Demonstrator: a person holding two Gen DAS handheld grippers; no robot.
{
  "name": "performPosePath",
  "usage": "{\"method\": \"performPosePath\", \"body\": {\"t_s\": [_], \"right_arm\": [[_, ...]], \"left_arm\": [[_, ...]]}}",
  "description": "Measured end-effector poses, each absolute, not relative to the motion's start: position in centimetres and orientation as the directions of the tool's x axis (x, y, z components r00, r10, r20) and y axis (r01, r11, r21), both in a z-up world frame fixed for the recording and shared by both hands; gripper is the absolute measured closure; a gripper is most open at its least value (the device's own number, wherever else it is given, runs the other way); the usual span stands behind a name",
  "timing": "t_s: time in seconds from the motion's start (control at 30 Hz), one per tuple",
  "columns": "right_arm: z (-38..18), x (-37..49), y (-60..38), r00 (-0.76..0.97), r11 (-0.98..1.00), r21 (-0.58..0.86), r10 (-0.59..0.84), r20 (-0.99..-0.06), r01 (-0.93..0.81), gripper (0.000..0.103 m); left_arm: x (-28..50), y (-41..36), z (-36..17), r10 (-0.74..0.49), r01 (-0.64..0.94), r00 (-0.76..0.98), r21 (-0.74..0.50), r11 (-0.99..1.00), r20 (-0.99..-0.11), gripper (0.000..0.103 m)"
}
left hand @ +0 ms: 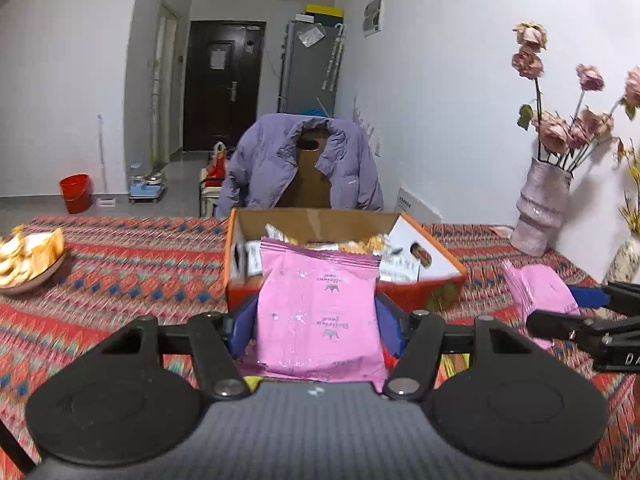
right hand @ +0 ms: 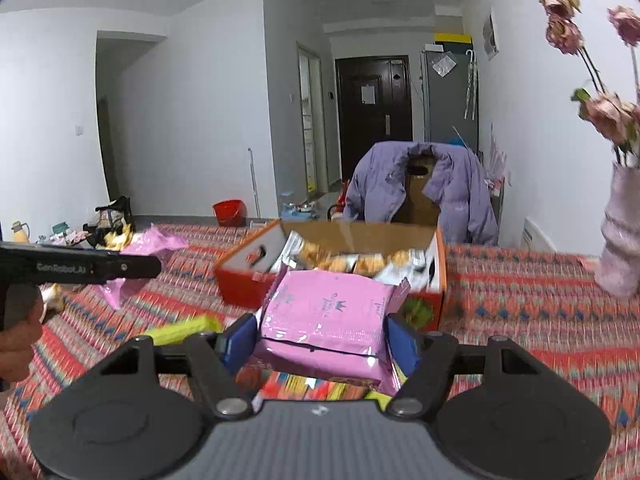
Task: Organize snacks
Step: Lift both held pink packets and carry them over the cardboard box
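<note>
My left gripper (left hand: 316, 320) is shut on a pink snack packet (left hand: 318, 308), held upright just in front of the open orange cardboard box (left hand: 424, 296) that holds several snack packets. My right gripper (right hand: 322, 340) is shut on another pink snack packet (right hand: 332, 316), held flat just short of the same box (right hand: 240, 284). The right gripper with its packet also shows at the right of the left wrist view (left hand: 576, 320). The left gripper with its packet shows at the left of the right wrist view (right hand: 132, 268).
A plate of bread (left hand: 24, 260) sits on the patterned tablecloth at far left. A pink vase of dried roses (left hand: 540, 208) stands at the right by the wall. A chair with a purple jacket (left hand: 300, 164) is behind the box. Yellow wrappers (right hand: 188, 328) lie under my right gripper.
</note>
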State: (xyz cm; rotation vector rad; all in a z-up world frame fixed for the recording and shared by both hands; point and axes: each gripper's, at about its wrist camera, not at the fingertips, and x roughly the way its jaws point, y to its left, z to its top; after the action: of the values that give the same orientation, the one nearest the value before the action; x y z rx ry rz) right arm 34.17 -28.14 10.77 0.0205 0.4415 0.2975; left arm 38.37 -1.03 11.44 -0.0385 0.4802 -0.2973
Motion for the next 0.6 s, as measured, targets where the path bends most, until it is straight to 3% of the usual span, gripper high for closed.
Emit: {"method": "performPosePath", "body": {"t_s": [0.2,0.37,0.6], "right_arm": [[11.3,43.5,-28.7,0.84,0.945,0.141,0.328,-0.432,-0.296,0.034],[9.0,52.4,-29.2,0.785,0.945,0.217,0.326,-0.527,-0.246,0.034],[4.0,59.3,-28.1,0.709,0.966,0.159,0.257,-0.656,-0.203,0.033]], "left_arm": [[47.8,-1.5,11.9,-0.269,0.246,0.839,-0.11,0.963,-0.473,0.04],[54.7,-2.3,10.0,-0.251,0.208,0.81,-0.14,0.968,-0.53,0.04],[60.2,-2.5,5.4,-0.217,0.159,0.75,-0.148,0.976,-0.625,0.04]]}}
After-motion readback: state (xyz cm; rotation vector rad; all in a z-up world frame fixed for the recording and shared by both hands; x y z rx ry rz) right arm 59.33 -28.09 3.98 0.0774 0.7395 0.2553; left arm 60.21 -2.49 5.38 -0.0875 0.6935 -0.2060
